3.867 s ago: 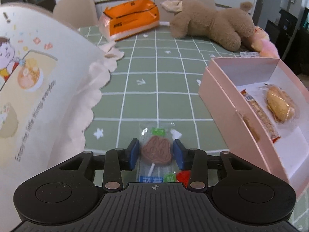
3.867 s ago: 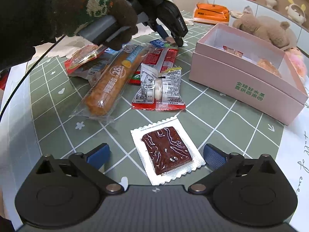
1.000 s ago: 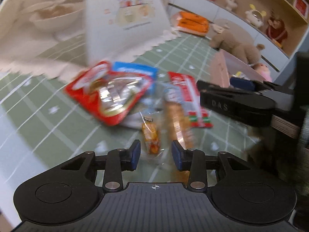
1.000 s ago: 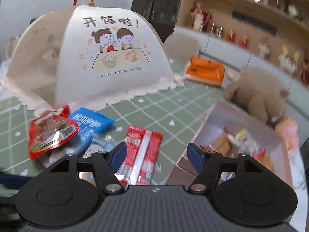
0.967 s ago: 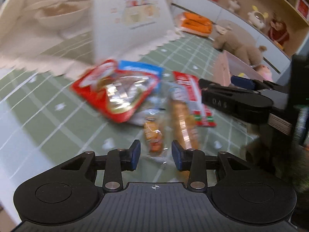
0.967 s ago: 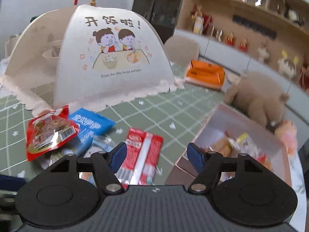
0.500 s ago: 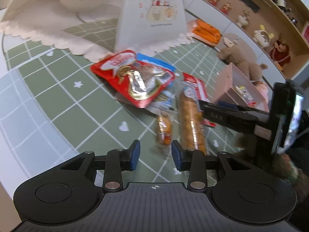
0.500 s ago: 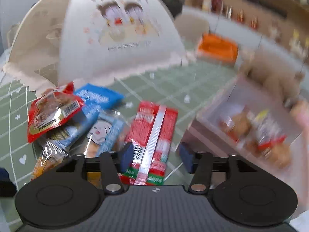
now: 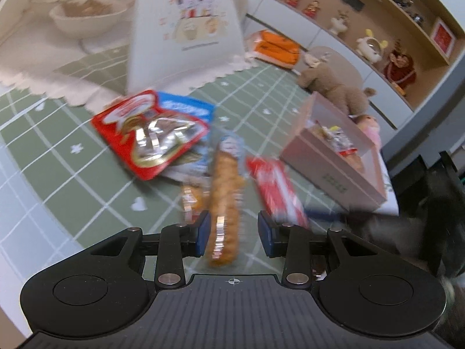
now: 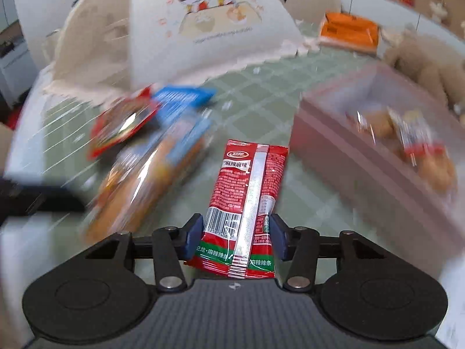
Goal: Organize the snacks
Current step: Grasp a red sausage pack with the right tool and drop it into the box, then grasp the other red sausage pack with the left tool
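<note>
Right wrist view, lower centre: right gripper (image 10: 236, 234), fingers closed on the barcode end of a red spicy-strip packet (image 10: 248, 195), which stood up toward mid-frame, sharp against a blurred background. Left of it, blurred, a long orange sausage-like snack (image 10: 145, 174) in clear wrap lay on the green grid-patterned table (image 10: 255, 99). Beyond that, left of centre, a red foil pouch (image 10: 122, 125) overlapped a blue packet (image 10: 180, 96). Right side of frame: pink box (image 10: 363, 160), open-topped, holding several wrapped snacks too blurred to identify. Top of frame: white cartoon-printed food cover (image 10: 209, 20); an orange pack (image 10: 348, 30) at upper right.

Left wrist view, lower centre: left gripper (image 9: 234, 234), fingers set narrowly apart and empty, straddling the near end of the long orange snack (image 9: 225, 200); contact could not be judged through the blur. Just left of the snack, a small orange packet (image 9: 191, 200). Right of it, the red strip packet (image 9: 276, 189), with the right gripper's dark body at the lower right edge. Mid-frame left: red foil pouch (image 9: 151, 133) over the blue packet (image 9: 186, 107). Mid-frame right: pink box (image 9: 334, 160). Beyond it, a brown plush toy (image 9: 334, 87).
</note>
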Demonstrator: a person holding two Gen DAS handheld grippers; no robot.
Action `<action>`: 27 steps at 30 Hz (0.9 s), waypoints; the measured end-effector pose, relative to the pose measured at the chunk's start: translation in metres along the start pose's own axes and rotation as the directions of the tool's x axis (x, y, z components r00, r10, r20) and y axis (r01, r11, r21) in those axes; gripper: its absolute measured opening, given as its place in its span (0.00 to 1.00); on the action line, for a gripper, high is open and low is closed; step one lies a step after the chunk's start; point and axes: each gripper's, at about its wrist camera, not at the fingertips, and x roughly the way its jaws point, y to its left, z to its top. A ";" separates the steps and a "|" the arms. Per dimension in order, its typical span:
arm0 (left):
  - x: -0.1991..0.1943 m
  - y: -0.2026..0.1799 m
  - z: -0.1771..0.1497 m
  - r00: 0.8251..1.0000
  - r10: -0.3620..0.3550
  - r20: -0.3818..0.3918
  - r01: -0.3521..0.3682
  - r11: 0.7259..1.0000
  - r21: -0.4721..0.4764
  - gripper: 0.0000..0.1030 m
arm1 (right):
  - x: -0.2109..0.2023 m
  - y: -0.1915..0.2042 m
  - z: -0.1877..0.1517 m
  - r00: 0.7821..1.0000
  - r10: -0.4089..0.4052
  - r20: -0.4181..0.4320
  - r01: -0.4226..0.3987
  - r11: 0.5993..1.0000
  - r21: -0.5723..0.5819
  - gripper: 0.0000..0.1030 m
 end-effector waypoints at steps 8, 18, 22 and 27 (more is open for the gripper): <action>0.007 -0.035 -0.016 0.999 0.012 -0.052 -0.009 0.998 0.064 0.39 | -0.069 0.005 -0.067 0.995 0.075 0.060 -0.070 0.994 -0.086 0.73; 0.009 -0.040 -0.043 0.989 0.013 -0.149 -0.006 0.999 0.048 0.39 | -0.074 -0.068 -0.047 0.982 -0.129 0.139 0.119 0.990 0.081 0.74; 0.009 -0.043 -0.048 0.986 0.001 -0.168 0.008 0.999 0.052 0.39 | -0.057 -0.105 -0.025 0.969 -0.206 0.138 0.188 0.973 0.137 0.74; 0.019 -0.047 -0.052 0.980 0.019 -0.196 -0.012 0.999 0.040 0.39 | -0.047 -0.139 -0.018 0.946 -0.309 0.097 0.279 0.929 0.241 0.74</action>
